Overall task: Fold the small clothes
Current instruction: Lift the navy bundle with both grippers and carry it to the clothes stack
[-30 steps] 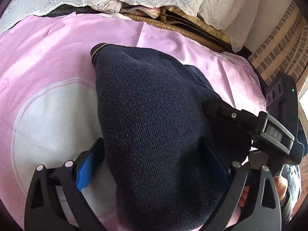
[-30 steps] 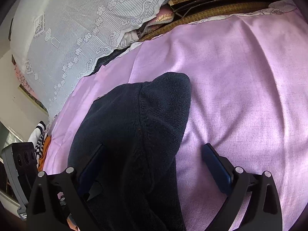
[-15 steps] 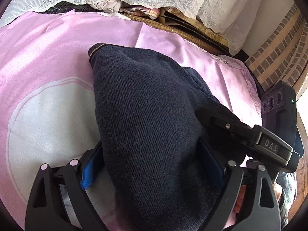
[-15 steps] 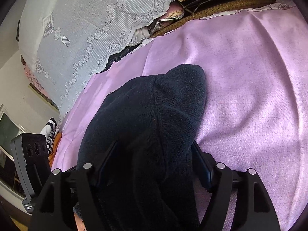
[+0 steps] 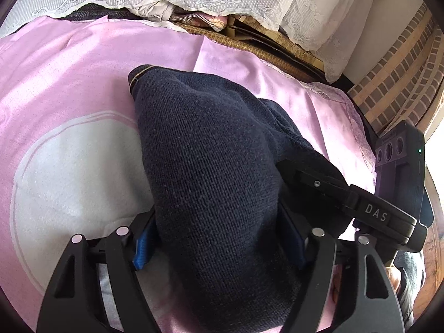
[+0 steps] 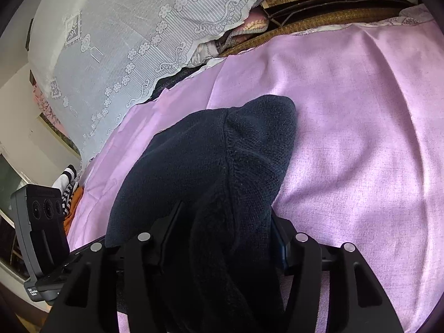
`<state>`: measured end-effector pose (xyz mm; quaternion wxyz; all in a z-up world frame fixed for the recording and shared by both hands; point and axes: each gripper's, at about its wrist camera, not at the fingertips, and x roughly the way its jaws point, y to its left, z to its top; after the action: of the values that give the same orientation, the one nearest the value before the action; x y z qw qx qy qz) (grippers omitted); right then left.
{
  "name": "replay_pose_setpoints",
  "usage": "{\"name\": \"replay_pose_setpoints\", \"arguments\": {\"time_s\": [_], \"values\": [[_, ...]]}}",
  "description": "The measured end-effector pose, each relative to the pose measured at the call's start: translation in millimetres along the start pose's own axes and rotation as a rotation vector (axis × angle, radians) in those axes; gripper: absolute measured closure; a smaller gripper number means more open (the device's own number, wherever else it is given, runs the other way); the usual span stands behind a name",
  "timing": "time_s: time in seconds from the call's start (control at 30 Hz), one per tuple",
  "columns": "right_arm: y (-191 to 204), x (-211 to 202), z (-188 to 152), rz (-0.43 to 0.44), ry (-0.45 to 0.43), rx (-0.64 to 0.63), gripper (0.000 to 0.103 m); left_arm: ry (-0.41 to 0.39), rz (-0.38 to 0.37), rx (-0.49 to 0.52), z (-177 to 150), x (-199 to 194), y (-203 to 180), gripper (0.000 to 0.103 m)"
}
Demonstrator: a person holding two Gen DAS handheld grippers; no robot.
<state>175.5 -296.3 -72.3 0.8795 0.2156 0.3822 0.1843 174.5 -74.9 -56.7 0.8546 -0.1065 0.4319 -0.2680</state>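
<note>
A dark navy knitted garment point(image 5: 211, 172) lies bunched on a pink sheet point(image 5: 69, 77), running from centre to 6 o'clock. The left claw point(image 5: 219, 238) and right claw point(image 6: 222, 236) have just been closing and each now pinches a fold of it. White lace fabric point(image 6: 125, 27) sits at 11 o'clock; the right claw's body blocks the garment's edge at 4 o'clock.

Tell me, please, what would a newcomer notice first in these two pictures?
First, the dark navy knitted garment, bunched in the middle of the pink sheet. Both grippers have just been closing on it: the left gripper pinches its near end, and the right gripper squeezes a fold beside it. Behind, a white lace cover hangs over piled bedding.
</note>
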Motion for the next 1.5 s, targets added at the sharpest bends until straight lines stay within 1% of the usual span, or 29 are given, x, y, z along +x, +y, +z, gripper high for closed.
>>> {"name": "replay_pose_setpoints", "arguments": {"time_s": [0.07,0.13,0.2,0.27,0.37,0.43,0.63,0.77,0.9,1.03,1.27,1.5], "values": [[-5,2,2,0.023,0.012,0.027,0.044,0.005,-0.011,-0.01,0,1,2,0.028],[-5,2,1,0.024,0.014,0.027,0.044,0.003,-0.003,-0.001,-1,1,0,0.028],[-3,2,0,0.014,0.012,0.018,0.045,-0.005,0.005,0.011,-3,-1,-3,0.031],[-1,0,0,0.008,0.006,0.007,0.048,-0.016,0.008,0.02,-4,-3,-4,0.033],[12,-5,-3,-0.043,-0.024,-0.052,0.057,-0.032,0.02,0.033,-5,-7,-6,0.036],[20,-10,-4,-0.071,-0.046,-0.088,0.065,-0.044,0.029,0.04,-6,-11,-7,0.037],[48,-22,-13,-0.09,-0.079,-0.18,0.07,-0.094,0.053,0.057,-11,-38,-10,0.038],[68,-36,-17,-0.052,-0.111,-0.211,0.07,-0.142,0.067,0.098,-15,-66,-10,0.038],[101,-40,-26,-0.026,-0.117,-0.27,0.07,-0.18,0.127,0.154,-24,-99,-7,0.038],[139,-36,-40,0.015,-0.101,-0.33,0.07,-0.19,0.183,0.181,-32,-137,11,0.038],[212,-20,-55,0.099,-0.077,-0.383,0.07,-0.225,0.275,0.169,-46,-206,50,0.038],[285,4,-63,0.174,-0.05,-0.43,0.07,-0.272,0.354,0.113,-55,-267,99,0.038]]}}
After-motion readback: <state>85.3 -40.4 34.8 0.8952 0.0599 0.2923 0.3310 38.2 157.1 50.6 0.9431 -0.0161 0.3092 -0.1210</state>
